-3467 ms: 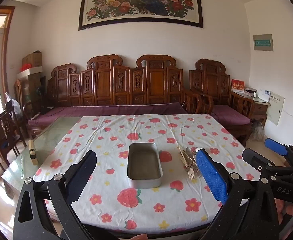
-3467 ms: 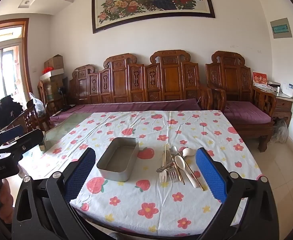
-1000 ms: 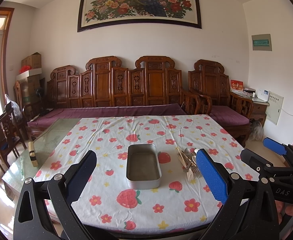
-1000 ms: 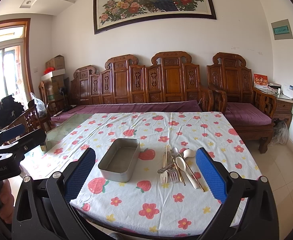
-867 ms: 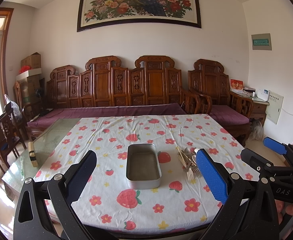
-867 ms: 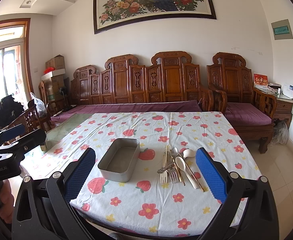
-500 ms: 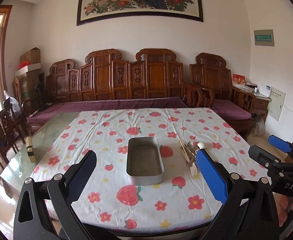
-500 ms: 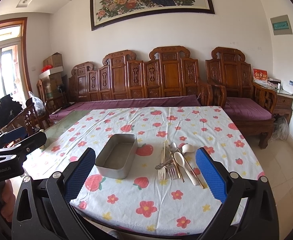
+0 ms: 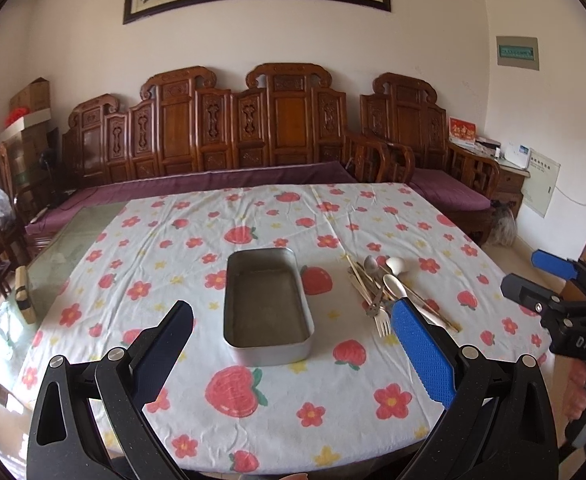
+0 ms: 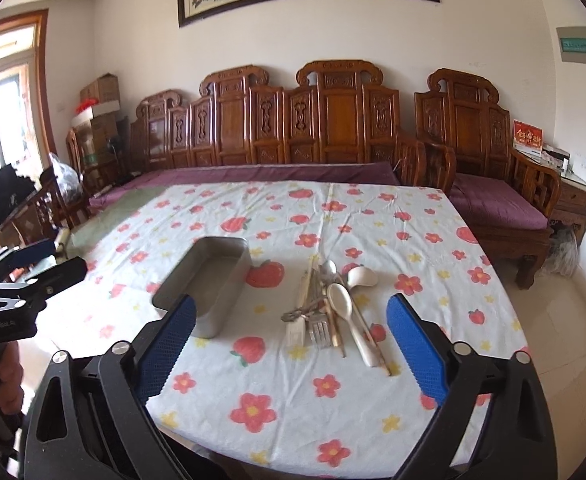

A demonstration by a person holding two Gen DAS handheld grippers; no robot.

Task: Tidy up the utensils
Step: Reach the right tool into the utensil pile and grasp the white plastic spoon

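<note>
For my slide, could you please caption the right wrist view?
Right tongs, empty and closing slightly, above piled utensils beside an empty metal tray on a floral tablecloth.

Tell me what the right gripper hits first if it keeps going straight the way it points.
Probably the pile of utensils on the tablecloth: it lies centred between the right gripper's empty, closing jaws. Depth is uncertain.

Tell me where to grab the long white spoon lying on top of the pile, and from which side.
Take the white spoon by its handle near the table edge, coming from above with the right claw across it. The handle end sticks out of the pile; the bowl lies among forks.
</note>
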